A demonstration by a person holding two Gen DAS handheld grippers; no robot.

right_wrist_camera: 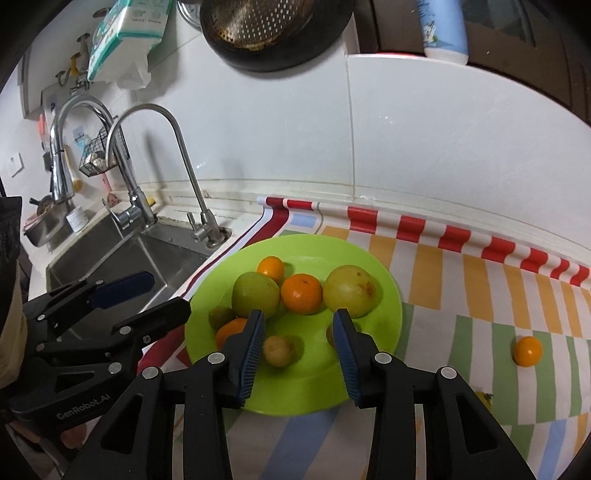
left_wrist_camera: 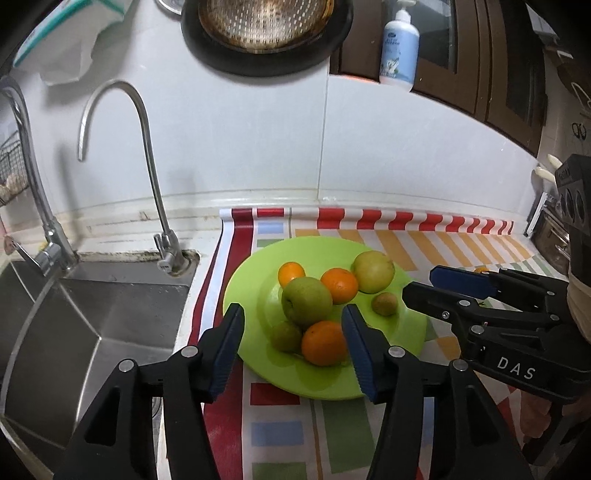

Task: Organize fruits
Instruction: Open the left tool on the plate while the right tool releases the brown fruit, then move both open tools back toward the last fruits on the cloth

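A lime green plate [left_wrist_camera: 402, 325] [right_wrist_camera: 306, 391] sits on the striped mat and holds two green apples [left_wrist_camera: 306, 301] [right_wrist_camera: 350, 291], several oranges [left_wrist_camera: 324, 342] [right_wrist_camera: 301, 293] and small green-brown fruits [left_wrist_camera: 384, 303] [right_wrist_camera: 279, 350]. My left gripper [left_wrist_camera: 293, 350] is open and empty, just above the plate's near-left rim. My right gripper [right_wrist_camera: 299, 350] is open and empty over the plate's near side; it also shows in the left wrist view [left_wrist_camera: 428, 286]. One orange [right_wrist_camera: 527, 350] lies alone on the mat to the right of the plate.
A steel sink [left_wrist_camera: 74, 325] with two taps [left_wrist_camera: 147, 147] lies left of the mat. A colander [left_wrist_camera: 264, 22] and a soap bottle [left_wrist_camera: 399, 51] hang on the white tiled wall. A yellow scrap [right_wrist_camera: 484, 400] lies on the mat at the right.
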